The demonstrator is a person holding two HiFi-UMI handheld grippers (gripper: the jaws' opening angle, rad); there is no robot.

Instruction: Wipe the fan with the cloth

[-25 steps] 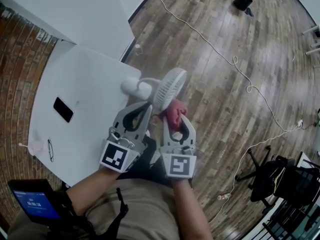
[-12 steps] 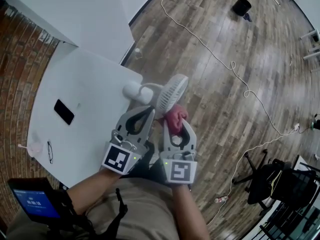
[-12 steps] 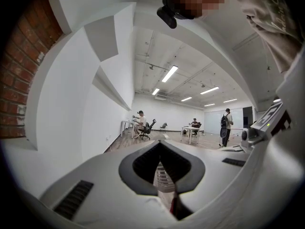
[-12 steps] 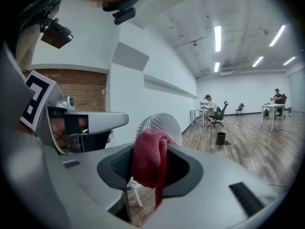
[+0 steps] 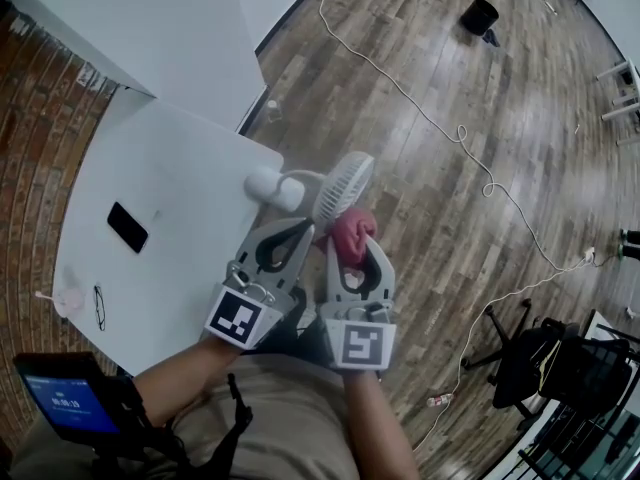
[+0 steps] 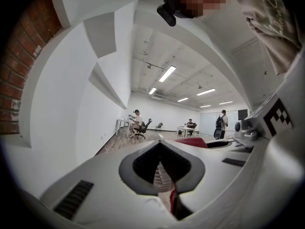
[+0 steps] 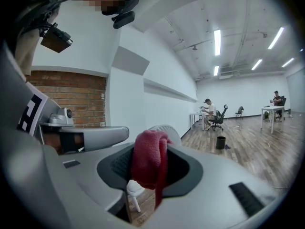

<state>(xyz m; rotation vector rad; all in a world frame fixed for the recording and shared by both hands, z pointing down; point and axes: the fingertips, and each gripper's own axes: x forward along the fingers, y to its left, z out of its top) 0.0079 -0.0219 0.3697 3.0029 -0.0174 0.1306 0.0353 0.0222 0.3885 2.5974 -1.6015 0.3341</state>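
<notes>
A small white fan stands with its base on the corner of the white table, its round head past the table edge. My right gripper is shut on a bunched red cloth that presses against the lower front of the fan's grille. In the right gripper view the cloth hangs between the jaws, with the fan's grille just behind it. My left gripper is shut, its tips at the fan's lower side near the stem; the left gripper view shows nothing clearly between the jaws.
A black phone, a pair of glasses and a small pink item lie on the table. White cables run across the wood floor. A black office chair stands at the lower right, a black bin far off.
My right gripper has edged upward with the red cloth along the fan's grille. The left gripper and the fan have stayed where they were.
</notes>
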